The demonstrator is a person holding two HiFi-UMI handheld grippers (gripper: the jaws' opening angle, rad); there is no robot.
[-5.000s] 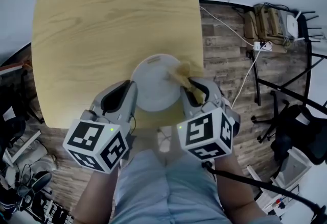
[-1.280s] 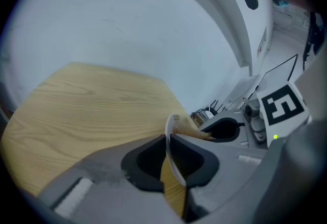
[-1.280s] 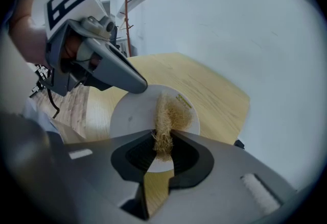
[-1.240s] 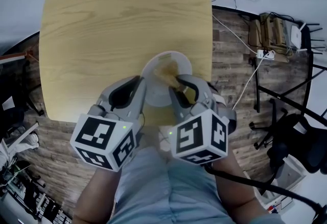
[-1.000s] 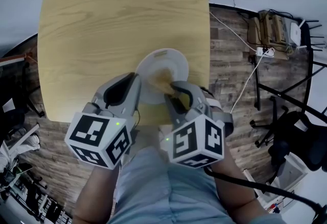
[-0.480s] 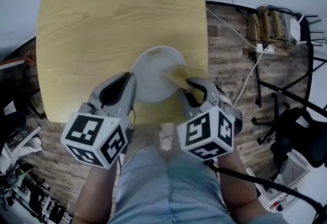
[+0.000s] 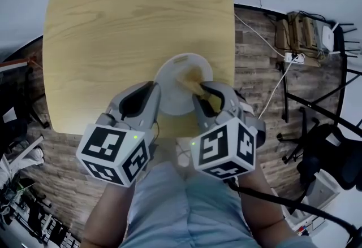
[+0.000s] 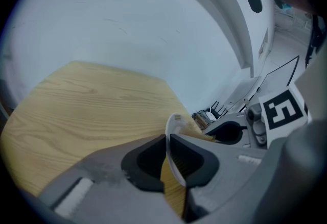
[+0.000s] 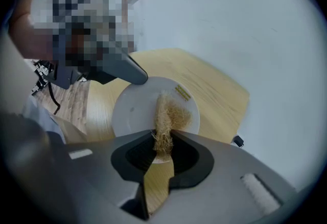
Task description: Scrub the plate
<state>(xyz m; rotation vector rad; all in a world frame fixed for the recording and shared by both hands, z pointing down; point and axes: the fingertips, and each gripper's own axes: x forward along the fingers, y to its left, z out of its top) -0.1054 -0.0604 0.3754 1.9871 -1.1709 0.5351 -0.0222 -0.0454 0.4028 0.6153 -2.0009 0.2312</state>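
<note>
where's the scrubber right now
The scrubber is pinched in the right claw, lying on the plate, right of its centre in the head view.

Scrubber (image 7: pixel 190 78) lies on plate (image 7: pixel 171 93) at near edge of table (image 7: pixel 130 26).

Left gripper (image 7: pixel 155 90) and right gripper (image 7: pixel 201 91): moulded grey shells, black linings inside the jaws. Each bears one white marker cube (image 7: pixel 113 153) printed with black square patterns, and one small green light (image 7: pixel 136 137) near the cube's upper edge. Wearer: pale blue-grey clothing (image 7: pixel 181 201).
</note>
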